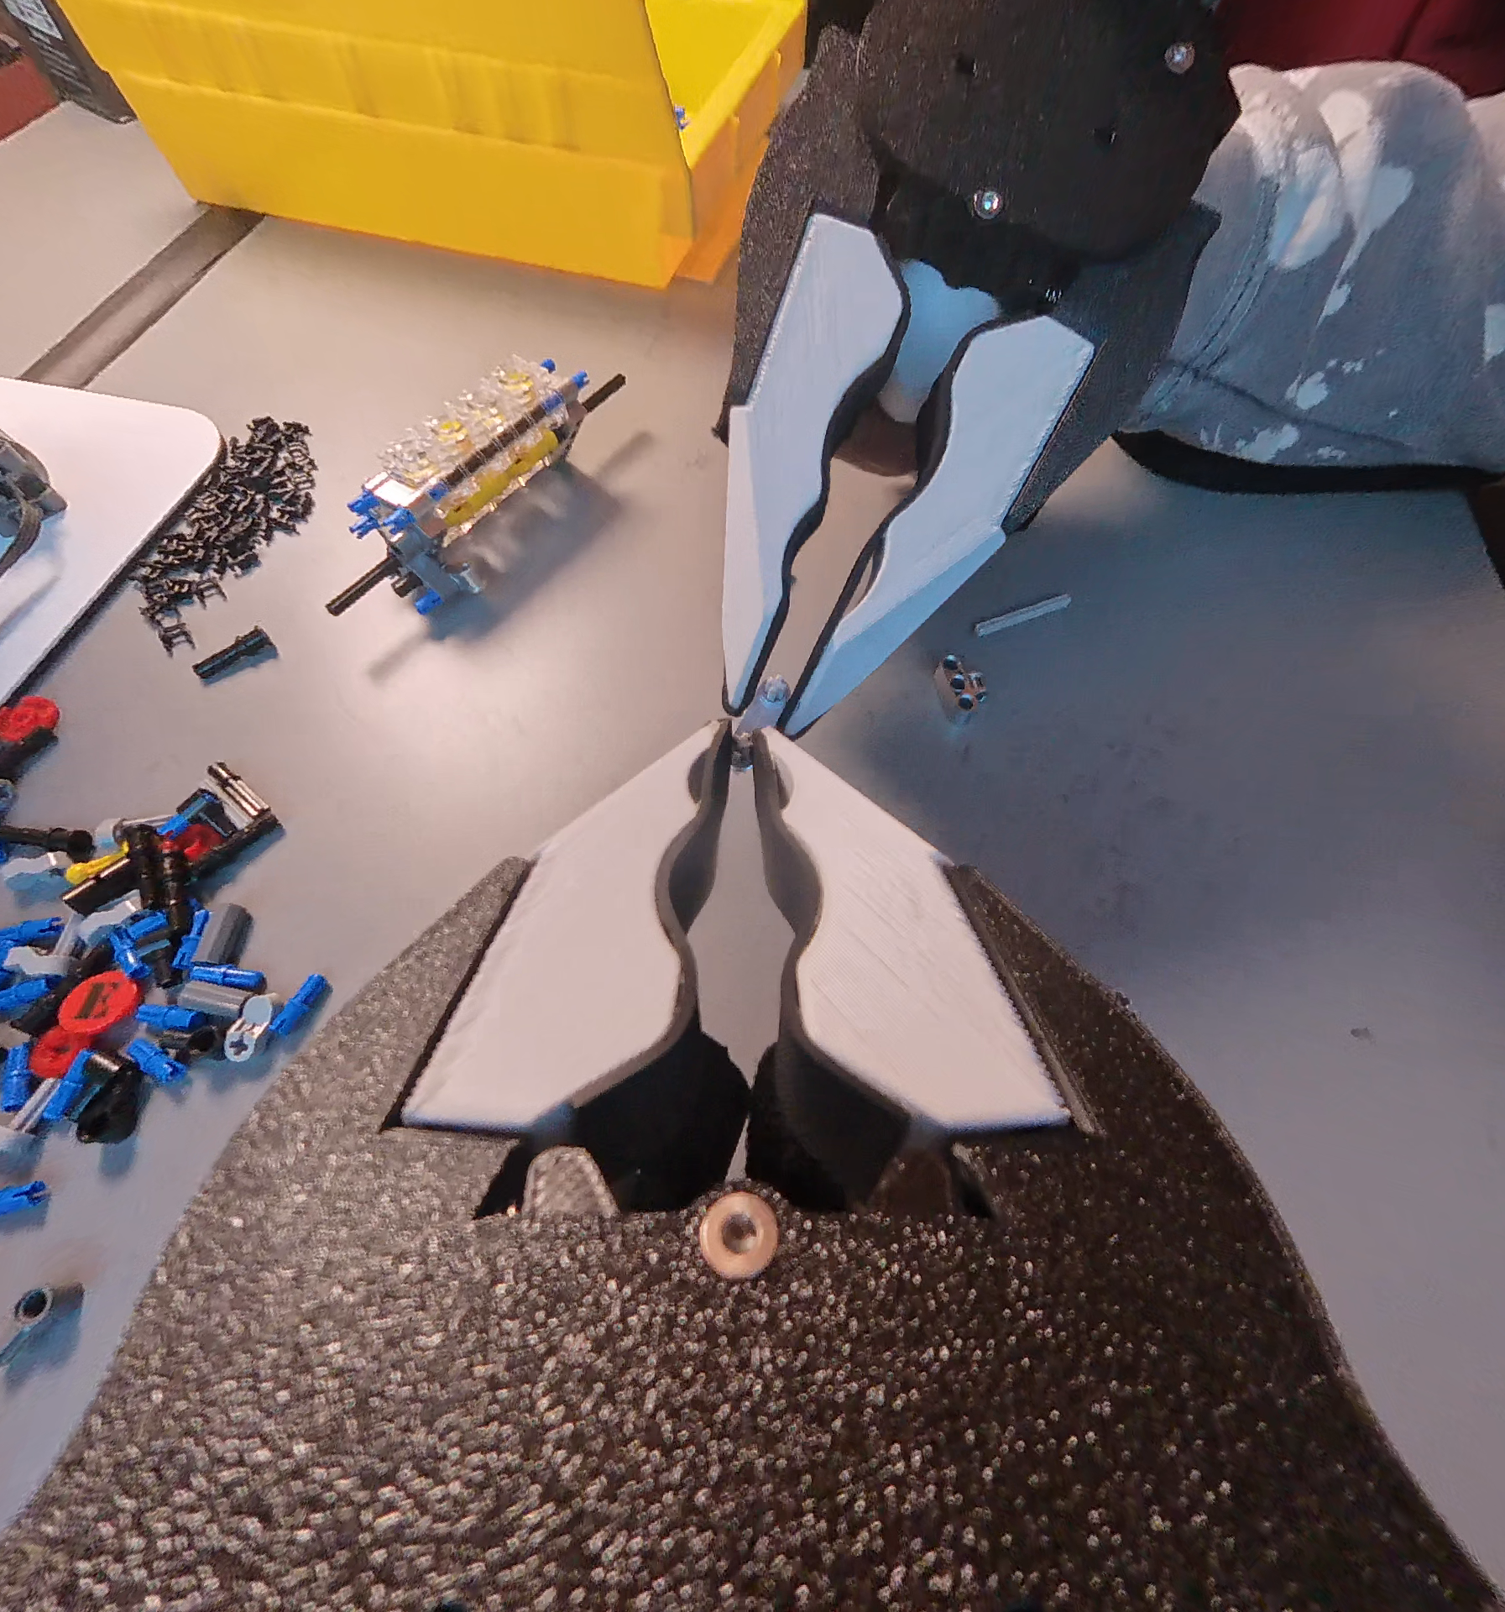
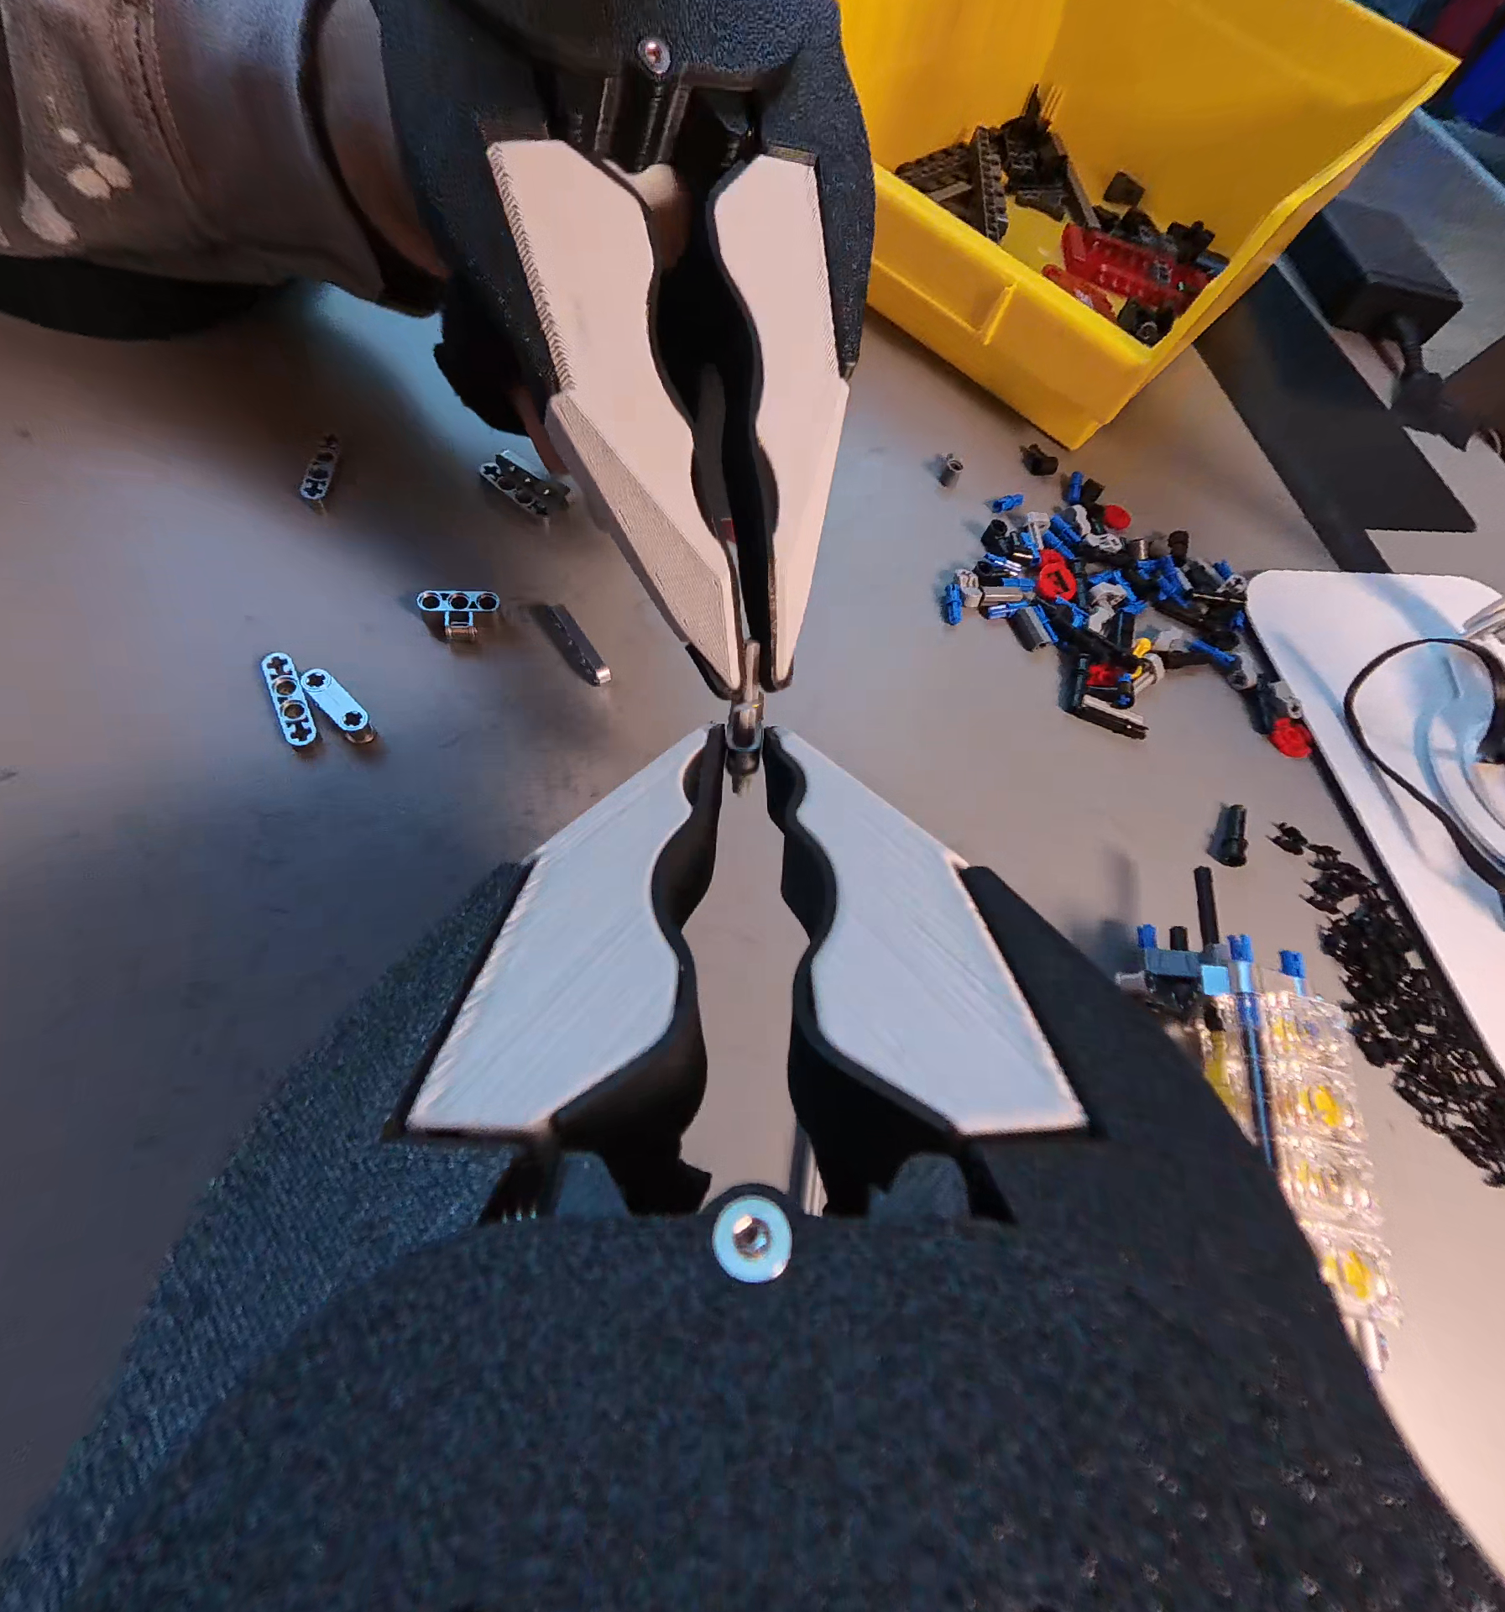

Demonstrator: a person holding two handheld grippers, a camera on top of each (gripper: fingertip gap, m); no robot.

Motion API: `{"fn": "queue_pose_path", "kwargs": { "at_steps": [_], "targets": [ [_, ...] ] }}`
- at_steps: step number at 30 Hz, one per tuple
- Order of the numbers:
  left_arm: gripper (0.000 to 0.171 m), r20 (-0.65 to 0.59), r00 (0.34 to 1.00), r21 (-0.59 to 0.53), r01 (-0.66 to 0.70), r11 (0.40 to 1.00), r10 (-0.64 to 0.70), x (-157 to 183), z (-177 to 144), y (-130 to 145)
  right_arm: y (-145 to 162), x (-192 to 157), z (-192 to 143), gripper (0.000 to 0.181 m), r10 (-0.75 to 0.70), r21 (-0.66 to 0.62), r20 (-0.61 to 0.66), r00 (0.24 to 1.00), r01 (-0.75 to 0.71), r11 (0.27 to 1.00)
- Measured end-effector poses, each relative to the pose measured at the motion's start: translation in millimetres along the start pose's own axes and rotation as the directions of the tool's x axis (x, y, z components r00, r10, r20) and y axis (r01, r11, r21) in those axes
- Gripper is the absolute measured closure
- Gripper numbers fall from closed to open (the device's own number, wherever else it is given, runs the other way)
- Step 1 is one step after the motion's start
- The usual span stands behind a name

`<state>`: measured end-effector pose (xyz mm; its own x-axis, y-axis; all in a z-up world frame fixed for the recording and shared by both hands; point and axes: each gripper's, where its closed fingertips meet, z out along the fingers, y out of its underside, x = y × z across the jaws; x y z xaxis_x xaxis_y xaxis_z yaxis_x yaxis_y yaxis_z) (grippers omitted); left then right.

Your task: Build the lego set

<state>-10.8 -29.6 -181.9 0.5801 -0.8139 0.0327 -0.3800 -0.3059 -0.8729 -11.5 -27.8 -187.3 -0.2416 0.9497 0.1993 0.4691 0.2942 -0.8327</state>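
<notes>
My left gripper [image 1: 742, 741] and my right gripper [image 1: 764, 708] meet tip to tip above the grey table [image 1: 1167, 872]. Both are shut on a small grey building-toy piece [image 1: 768, 698] held between them. In the right wrist view my right gripper [image 2: 744, 746] pinches the grey piece [image 2: 743, 724], which has a dark pin end. There my left gripper [image 2: 753, 676] comes down from above and clamps its upper end. I cannot tell whether it is one part or two joined parts.
A yellow bin [image 2: 1124, 218] of dark and red bricks stands at the back. A clear-cylinder engine assembly [image 1: 478, 471], a pile of blue, black and red pins [image 1: 103, 986], small black links [image 1: 234, 515], a white board [image 1: 77, 523] and grey beams [image 2: 312, 698] lie around. Only a small space, under 4 cm, lies between the two pairs of fingers.
</notes>
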Motion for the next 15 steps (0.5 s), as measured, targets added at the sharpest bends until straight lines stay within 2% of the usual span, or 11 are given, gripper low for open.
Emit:
{"fn": "queue_pose_path", "kwargs": {
  "at_steps": [4,10,15],
  "targets": [
    [0.169,0.001,1.000,-0.035,-0.004,0.999,0.004,1.3,2.1,3.8,4.4,-2.9,2.8,0.175,0.019,-0.025,0.030,0.999,-0.018,1.000],
    [0.169,-0.002,1.000,-0.024,0.021,1.000,-0.021,0.4,0.1,0.9,1.0,-2.3,2.6,0.175,0.077,-0.010,0.049,0.996,-0.077,0.997],
    [0.161,-0.064,0.994,-0.065,0.080,0.995,-0.084,2.1,6.3,18.4,10.3,-5.7,9.2,0.175,0.128,-0.038,0.083,0.988,-0.125,0.991]
  ]
}}
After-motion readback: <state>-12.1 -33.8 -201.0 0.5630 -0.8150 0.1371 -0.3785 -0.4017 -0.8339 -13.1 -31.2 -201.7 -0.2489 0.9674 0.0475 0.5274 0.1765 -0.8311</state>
